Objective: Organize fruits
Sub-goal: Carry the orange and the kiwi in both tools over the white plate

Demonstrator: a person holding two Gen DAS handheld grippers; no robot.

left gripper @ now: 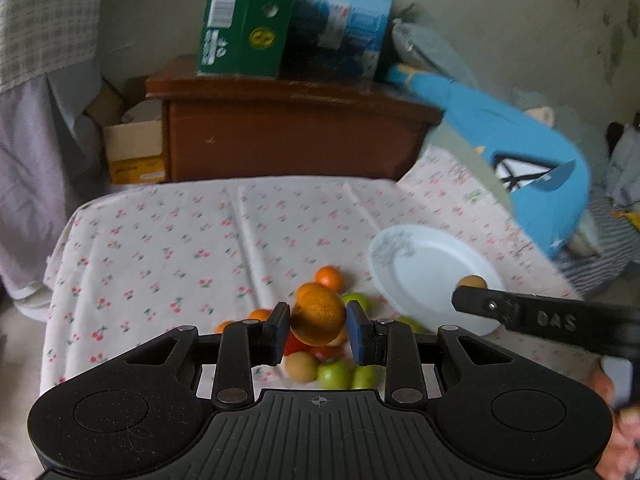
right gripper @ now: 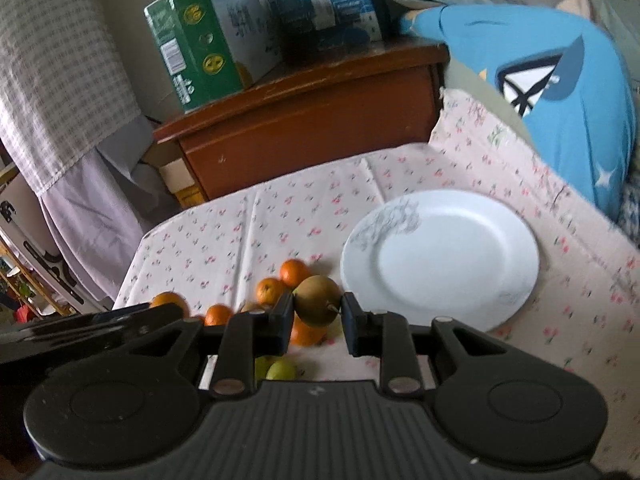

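My left gripper (left gripper: pixel 318 322) is shut on an orange (left gripper: pixel 319 316), held above a heap of fruit on the cloth: small oranges (left gripper: pixel 329 278), green fruits (left gripper: pixel 334 375) and a brown one (left gripper: pixel 301 366). My right gripper (right gripper: pixel 317 307) is shut on a brownish pear (right gripper: pixel 318 300), its stem against the right pad, lifted over more oranges (right gripper: pixel 294 273) and green fruit (right gripper: pixel 281 370). A white plate (right gripper: pixel 460 264) lies to the right, bare in the right wrist view. In the left wrist view the right gripper's finger (left gripper: pixel 520 312) crosses the plate (left gripper: pixel 420 264) with the pear's tip showing.
The table wears a cherry-print cloth (right gripper: pixel 248 232). Behind it stands a brown wooden cabinet (left gripper: pixel 288 136) with a green box (left gripper: pixel 244 20) and a blue box (left gripper: pixel 348 16) on top. A blue cushion (right gripper: pixel 568 92) lies at the right. A hand (left gripper: pixel 616 440) shows at the lower right.
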